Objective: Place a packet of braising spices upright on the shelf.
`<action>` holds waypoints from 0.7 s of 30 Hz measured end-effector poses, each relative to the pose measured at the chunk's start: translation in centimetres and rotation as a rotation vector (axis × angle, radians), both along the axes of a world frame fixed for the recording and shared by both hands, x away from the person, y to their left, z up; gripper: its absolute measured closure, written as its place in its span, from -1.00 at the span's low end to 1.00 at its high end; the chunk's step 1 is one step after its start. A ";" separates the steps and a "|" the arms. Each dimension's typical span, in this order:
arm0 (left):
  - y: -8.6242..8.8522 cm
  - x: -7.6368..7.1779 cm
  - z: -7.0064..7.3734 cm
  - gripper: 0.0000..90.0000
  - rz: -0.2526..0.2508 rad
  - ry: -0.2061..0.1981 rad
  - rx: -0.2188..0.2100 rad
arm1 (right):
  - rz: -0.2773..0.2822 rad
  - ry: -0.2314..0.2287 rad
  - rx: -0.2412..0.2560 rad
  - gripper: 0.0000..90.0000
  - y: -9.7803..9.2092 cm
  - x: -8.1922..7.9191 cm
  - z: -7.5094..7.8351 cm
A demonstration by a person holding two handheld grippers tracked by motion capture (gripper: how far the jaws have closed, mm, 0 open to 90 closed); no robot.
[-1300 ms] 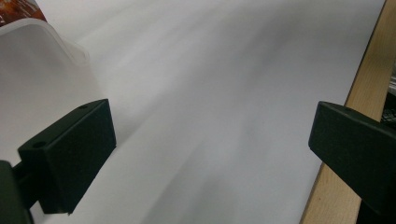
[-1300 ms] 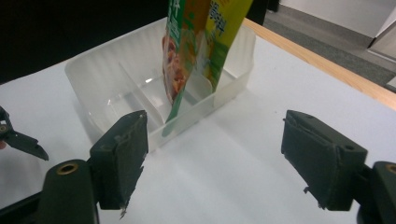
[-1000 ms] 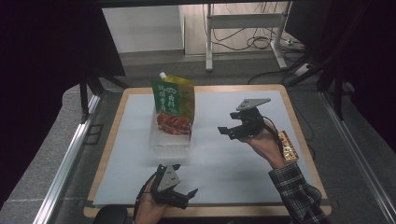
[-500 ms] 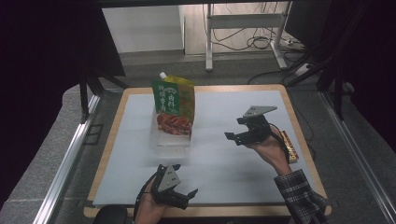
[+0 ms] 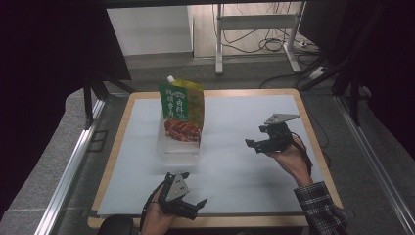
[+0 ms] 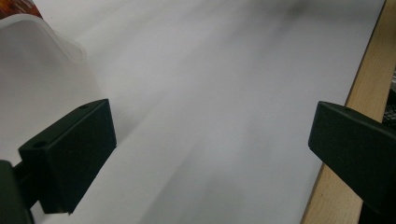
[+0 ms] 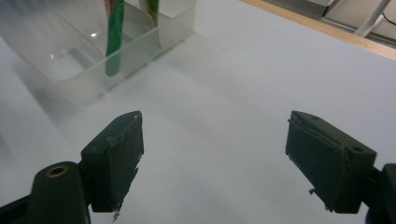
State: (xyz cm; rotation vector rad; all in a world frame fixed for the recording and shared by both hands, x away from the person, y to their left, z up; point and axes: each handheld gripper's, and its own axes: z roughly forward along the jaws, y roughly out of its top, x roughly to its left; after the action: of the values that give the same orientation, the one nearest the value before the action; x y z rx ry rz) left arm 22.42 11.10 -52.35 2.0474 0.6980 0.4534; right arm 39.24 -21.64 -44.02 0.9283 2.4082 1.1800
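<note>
Fingers (image 7: 116,154) blocky matte blk, apart | clear plastic tub (image 7: 98,51) | glossy pouch (image 5: 182,110)

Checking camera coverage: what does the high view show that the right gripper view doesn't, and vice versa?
High view alone: the whole pouch with its spout and printed front, standing in the tub, the left gripper open at the near edge, and the person's hands and plaid sleeve.

Right gripper view alone: the tub's clear wall close up, with the pouch's green lower edge seen through it.

Both: right gripper open and empty, tub, pouch, white mat, wooden table edge.
</note>
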 end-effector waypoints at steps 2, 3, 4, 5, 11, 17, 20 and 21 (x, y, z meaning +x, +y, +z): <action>0.0 0.0 0.0 -0.99 0.000 0.000 -0.001 | -0.009 0.001 -0.013 -0.57 -0.3 0.0 -0.1; 0.0 0.0 0.0 -0.99 -0.001 0.000 -0.001 | -0.014 0.001 -0.018 -0.57 -0.5 0.1 -0.2; 0.0 0.0 0.0 -0.99 -0.001 0.000 0.001 | -0.021 0.001 -0.023 -0.57 -0.6 0.1 -0.2; 0.0 0.0 0.0 -0.98 -0.001 0.000 0.002 | -0.026 -0.001 -0.026 -0.57 -0.9 0.1 -0.3; 0.0 0.0 0.0 -0.98 -0.002 -0.001 0.003 | -0.079 0.001 -0.032 -0.57 -2.3 0.2 -0.2; 0.0 0.0 0.0 -0.98 -0.002 -0.001 0.007 | -0.148 0.004 -0.020 -0.58 -3.9 0.3 -0.3; -0.1 0.0 0.0 -0.98 -0.003 -0.001 0.009 | -0.188 0.008 -0.035 -0.58 -4.8 0.4 -0.5; -0.1 0.0 -0.1 -0.98 -0.003 -0.001 0.011 | -0.217 0.005 -0.059 -0.58 -5.6 0.5 -0.7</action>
State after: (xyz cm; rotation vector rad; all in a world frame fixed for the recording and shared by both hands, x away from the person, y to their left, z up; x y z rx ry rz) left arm 22.42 11.03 -52.40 2.0580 0.6926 0.4573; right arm 39.72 -27.19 -44.76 1.1412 2.2638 1.0239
